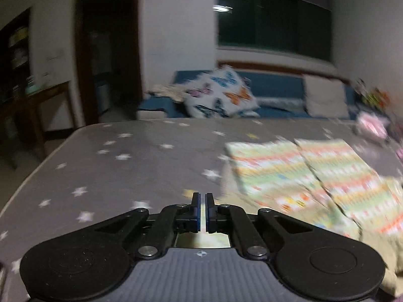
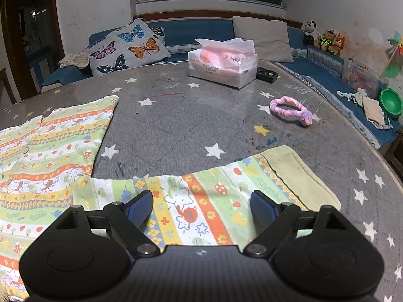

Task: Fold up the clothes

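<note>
A child's striped garment (image 2: 55, 156) with cartoon prints lies flat on the grey star-patterned table (image 2: 191, 115). Its sleeve (image 2: 221, 188) with a pale green cuff (image 2: 299, 176) stretches right. My right gripper (image 2: 201, 207) is open, its blue pads straddling the sleeve just above it. In the blurred left wrist view the garment (image 1: 314, 173) lies to the right. My left gripper (image 1: 202, 198) has its jaws nearly closed with a thin gap, over the table left of the garment; I see nothing held between them.
A pink tissue box (image 2: 223, 61) and a black remote (image 2: 267, 74) sit at the table's far side. A purple braided loop (image 2: 292, 109) lies at right. Behind is a blue bench with a butterfly pillow (image 2: 128, 47), a beige cushion (image 2: 262, 37) and toys.
</note>
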Action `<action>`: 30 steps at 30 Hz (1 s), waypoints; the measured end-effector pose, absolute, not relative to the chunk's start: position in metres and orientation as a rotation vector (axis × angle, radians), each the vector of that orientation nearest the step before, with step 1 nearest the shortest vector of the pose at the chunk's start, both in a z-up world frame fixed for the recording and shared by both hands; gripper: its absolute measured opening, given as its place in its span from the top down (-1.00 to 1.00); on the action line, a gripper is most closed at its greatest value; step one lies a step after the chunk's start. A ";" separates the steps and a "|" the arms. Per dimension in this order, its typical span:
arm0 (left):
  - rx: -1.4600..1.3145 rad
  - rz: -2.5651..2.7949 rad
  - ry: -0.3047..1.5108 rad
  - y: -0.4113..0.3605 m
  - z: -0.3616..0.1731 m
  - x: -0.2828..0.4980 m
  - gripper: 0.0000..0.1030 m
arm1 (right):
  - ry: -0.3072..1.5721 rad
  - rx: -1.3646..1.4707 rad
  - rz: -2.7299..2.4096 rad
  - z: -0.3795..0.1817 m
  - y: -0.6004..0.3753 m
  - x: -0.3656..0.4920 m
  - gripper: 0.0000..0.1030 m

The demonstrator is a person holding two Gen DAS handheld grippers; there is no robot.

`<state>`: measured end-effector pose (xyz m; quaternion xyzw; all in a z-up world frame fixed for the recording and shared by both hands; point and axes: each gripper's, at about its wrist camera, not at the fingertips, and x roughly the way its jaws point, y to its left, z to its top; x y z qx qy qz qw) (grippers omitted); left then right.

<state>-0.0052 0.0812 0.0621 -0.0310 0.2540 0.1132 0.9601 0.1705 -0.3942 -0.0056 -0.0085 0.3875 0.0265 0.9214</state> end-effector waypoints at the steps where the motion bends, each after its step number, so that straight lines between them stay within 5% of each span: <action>1: -0.073 0.230 0.515 0.086 0.064 -0.008 0.95 | 0.796 -0.018 0.054 -0.006 -0.394 0.170 -0.71; 10: -0.010 0.033 0.593 0.043 0.051 0.001 0.83 | 0.791 -0.016 0.044 -0.008 -0.391 0.170 -0.83; 15: 0.061 -0.001 0.631 0.012 0.034 0.018 0.12 | 0.785 -0.016 0.051 -0.010 -0.391 0.168 -0.93; 16: 0.067 -0.005 0.639 0.009 0.031 0.022 0.12 | 0.781 -0.017 0.052 -0.010 -0.391 0.168 -0.96; 21: 0.077 -0.011 0.667 0.005 0.022 0.031 0.18 | 0.761 -0.016 0.053 -0.013 -0.390 0.165 -1.00; 25: 0.042 0.000 0.670 0.014 0.019 0.034 0.62 | 0.746 -0.017 0.055 -0.014 -0.390 0.163 -1.00; 26: 0.023 0.003 0.665 0.018 0.021 0.033 0.88 | 0.742 -0.017 0.055 -0.014 -0.390 0.163 -1.00; 30: -0.048 0.051 0.596 0.042 0.038 0.019 0.90 | 0.726 -0.017 0.053 -0.015 -0.389 0.161 -1.00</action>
